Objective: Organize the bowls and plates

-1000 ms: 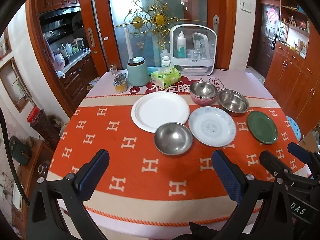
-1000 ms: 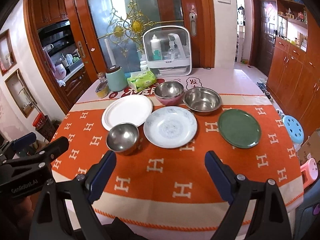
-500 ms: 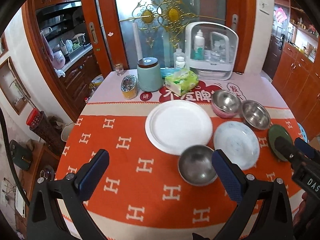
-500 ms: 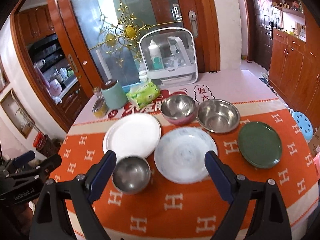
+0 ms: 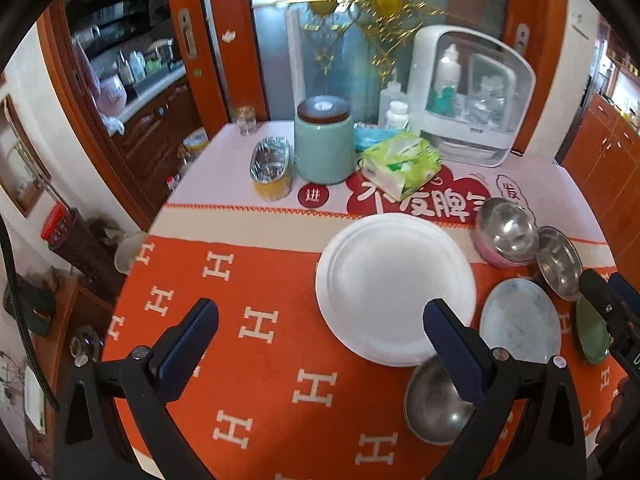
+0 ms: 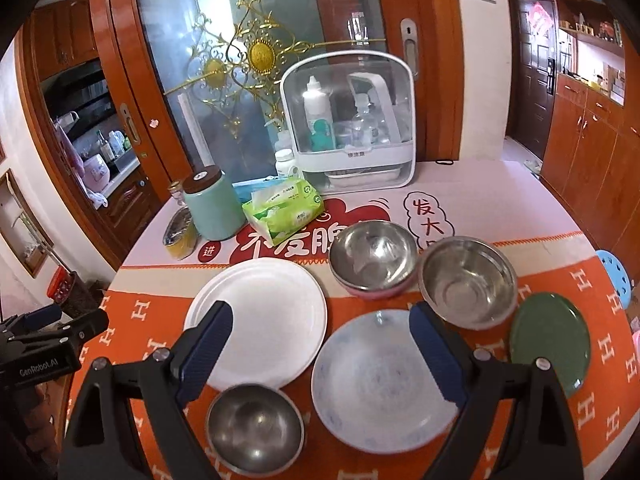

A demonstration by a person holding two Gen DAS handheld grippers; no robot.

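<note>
While nothing is yet gripped, we read the left wrist view first: our left gripper (image 5: 320,320) hangs released, jaws spread wide and empty, over the orange cloth-covered table (image 5: 248,280), with the large white round plate (image 5: 394,290) under its right finger and the small steel bowl (image 5: 436,404) just beyond that finger. We judge the plate the nearest target here; we should slide one finger under its rim from the near side and close slowly, since a thin rim slips easily.

From the right wrist view, our right gripper (image 6: 318,344) is likewise released and empty, hovering above the pale blue patterned plate (image 6: 380,376). The pink-bottomed steel bowl (image 6: 372,258), the larger steel bowl (image 6: 468,282) and the dark green plate (image 6: 550,338) lie behind and to the right, all unstacked. We would stack plates largest-first, keeping the two grippers well apart.
</note>
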